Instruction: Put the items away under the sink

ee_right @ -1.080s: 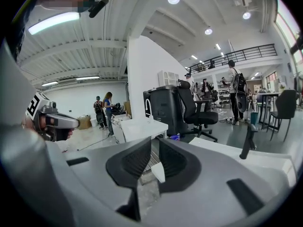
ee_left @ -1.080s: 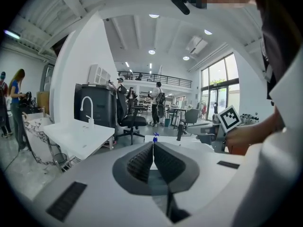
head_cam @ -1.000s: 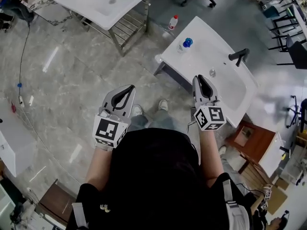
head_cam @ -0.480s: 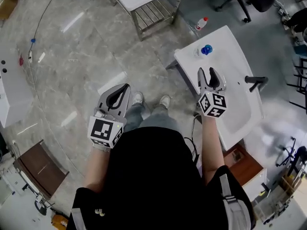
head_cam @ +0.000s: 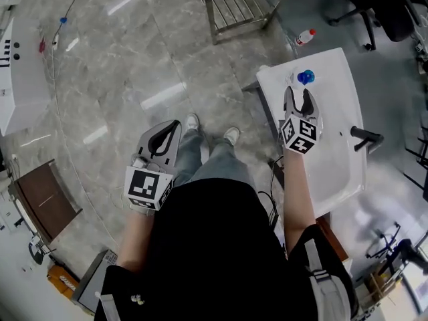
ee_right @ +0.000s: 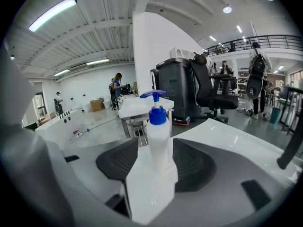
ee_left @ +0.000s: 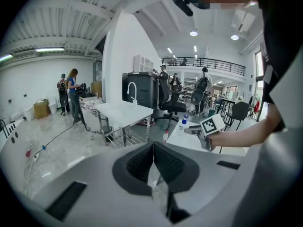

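Observation:
A white pump bottle with a blue top [head_cam: 305,77] [ee_right: 158,131] stands on the far corner of the white sink counter [head_cam: 334,92]. My right gripper [head_cam: 302,93] [ee_right: 156,145] reaches over that counter. Its jaws have just been opening and stand wide, with nothing between the pads. The bottle is just ahead of the tips, in line with the gap. A small bottle with a red cap [head_cam: 304,37] [ee_left: 165,136] stands on the floor beyond the counter. My left gripper [head_cam: 170,127] [ee_left: 153,148] hangs over the floor by the person's left leg, shut and empty.
A black faucet [head_cam: 366,139] rises from the sink counter. Another white sink stand with a metal rack [head_cam: 237,9] is farther off. Office chairs [head_cam: 388,5] stand at the upper right. A brown board [head_cam: 43,199] lies at the left, and people [ee_left: 71,93] stand far back.
My right gripper has gone forward and down over the sink counter to the pump bottle, and its jaws have opened. The left gripper has dropped a little and stays shut.

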### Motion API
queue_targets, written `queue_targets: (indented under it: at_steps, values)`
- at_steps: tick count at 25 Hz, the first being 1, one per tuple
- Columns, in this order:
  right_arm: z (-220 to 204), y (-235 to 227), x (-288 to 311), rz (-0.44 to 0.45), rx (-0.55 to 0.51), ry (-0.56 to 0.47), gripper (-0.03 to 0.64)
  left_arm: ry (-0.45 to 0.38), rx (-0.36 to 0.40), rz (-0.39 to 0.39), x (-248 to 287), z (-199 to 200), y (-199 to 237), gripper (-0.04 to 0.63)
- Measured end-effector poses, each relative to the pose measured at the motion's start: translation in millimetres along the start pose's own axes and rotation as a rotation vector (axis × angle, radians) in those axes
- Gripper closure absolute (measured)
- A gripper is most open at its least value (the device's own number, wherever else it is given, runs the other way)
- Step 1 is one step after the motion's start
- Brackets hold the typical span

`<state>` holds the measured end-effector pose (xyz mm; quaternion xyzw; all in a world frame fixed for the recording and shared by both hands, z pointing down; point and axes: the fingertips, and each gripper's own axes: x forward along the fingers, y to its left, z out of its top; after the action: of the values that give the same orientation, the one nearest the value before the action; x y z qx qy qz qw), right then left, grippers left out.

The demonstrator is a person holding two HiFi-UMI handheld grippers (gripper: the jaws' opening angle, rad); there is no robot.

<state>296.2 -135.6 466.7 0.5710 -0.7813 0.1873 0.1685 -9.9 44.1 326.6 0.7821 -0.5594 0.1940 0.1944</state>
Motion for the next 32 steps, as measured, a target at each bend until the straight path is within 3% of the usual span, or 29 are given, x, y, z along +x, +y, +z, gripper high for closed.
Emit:
queue_targets:
  at_steps: [10, 26, 32]
  values:
    - [3, -8, 28, -0.033, -0.013, -0.006, 0.394, 0.008, -0.100, 0.068, -6, -23, 2, 0.572]
    - [10, -7, 27, -0.137, -0.052, -0.029, 0.422, 0.025, -0.134, 0.108, -32, -41, 66, 0.572]
    - [17, 30, 11, -0.126, -0.114, -0.071, 0.426, 0.048, -0.132, 0.071, -45, -62, 93, 0.572]
